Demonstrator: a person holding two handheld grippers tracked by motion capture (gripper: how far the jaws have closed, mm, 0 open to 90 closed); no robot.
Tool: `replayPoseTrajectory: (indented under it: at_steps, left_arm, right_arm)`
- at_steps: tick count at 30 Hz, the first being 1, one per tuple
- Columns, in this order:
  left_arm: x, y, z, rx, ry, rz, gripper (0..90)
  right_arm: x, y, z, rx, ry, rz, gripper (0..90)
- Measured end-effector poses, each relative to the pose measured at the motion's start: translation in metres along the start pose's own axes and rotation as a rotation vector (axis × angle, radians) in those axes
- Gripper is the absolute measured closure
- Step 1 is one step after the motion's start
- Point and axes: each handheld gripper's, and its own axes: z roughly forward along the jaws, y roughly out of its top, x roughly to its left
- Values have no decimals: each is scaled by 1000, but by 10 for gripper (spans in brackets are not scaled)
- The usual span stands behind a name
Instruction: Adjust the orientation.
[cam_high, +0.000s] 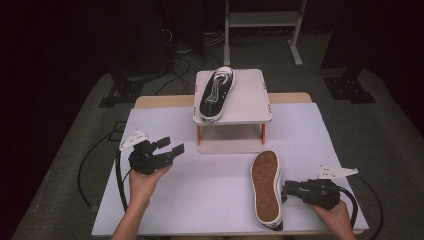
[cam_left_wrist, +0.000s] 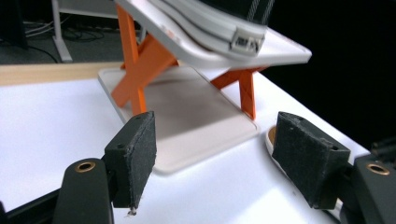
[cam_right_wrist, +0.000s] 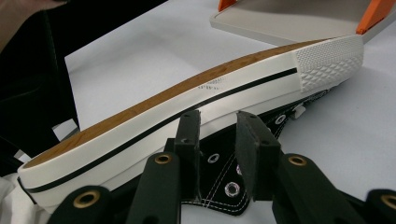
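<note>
White table cover (cam_high: 210, 185), dark room

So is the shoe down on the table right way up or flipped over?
Flipped over. The shoe lies sole up, its brown tread facing the camera in the high view, with the right gripper at its side.

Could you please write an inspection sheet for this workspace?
Surface: white table sheet, bare wood at far edge.
Job's things: black canvas sneaker, sole up, by right gripper; second black sneaker upright on white orange-legged stand.
Clutter: nothing seen.
Grippers: left gripper open, empty; right one's jaws narrowly apart around canvas upper; contact unclear.
Cables: black gripper cable trails off table.
Surroundings: grey floor, metal frame legs.
</note>
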Motion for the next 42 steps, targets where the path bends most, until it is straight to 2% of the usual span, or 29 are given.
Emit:
replayPoseTrajectory:
  at_steps: [3, 10, 15, 19, 26, 31, 35, 38, 41, 42]
  left_arm:
    - [-2, -12, -5, 6, 15, 18, 291]
    - [0, -41, -16, 22, 20, 12, 268]
    - [3, -55, -21, 43, 39, 27, 259]
    - [5, -62, -23, 37, 43, 26, 244]
    - [7, -68, -25, 24, 26, 7, 220]
    - [8, -70, -25, 27, 24, 12, 217]
    - [7, -71, -24, 32, 21, 9, 213]
    - [7, -71, -24, 31, 18, 3, 210]
    - [9, -71, -25, 29, 19, 6, 210]
    - [9, -71, -26, 28, 19, 1, 210]
  right_arm:
    - [-1, 0, 3, 15, -5, -1, 699]
    - [-1, 0, 5, 24, -8, 3, 699]
    - [-1, 0, 4, 19, -11, 8, 699]
    - [-1, 2, 4, 8, -13, 9, 700]
    - [-2, 2, 9, 29, -9, 16, 718]
    - [-1, 4, 12, 24, 2, 9, 718]
    - [6, 9, 16, 15, 4, -11, 731]
    - [13, 18, 25, 12, 39, -35, 725]
    - [17, 22, 29, 8, 50, -42, 725]
    - [23, 26, 33, 8, 48, -62, 726]
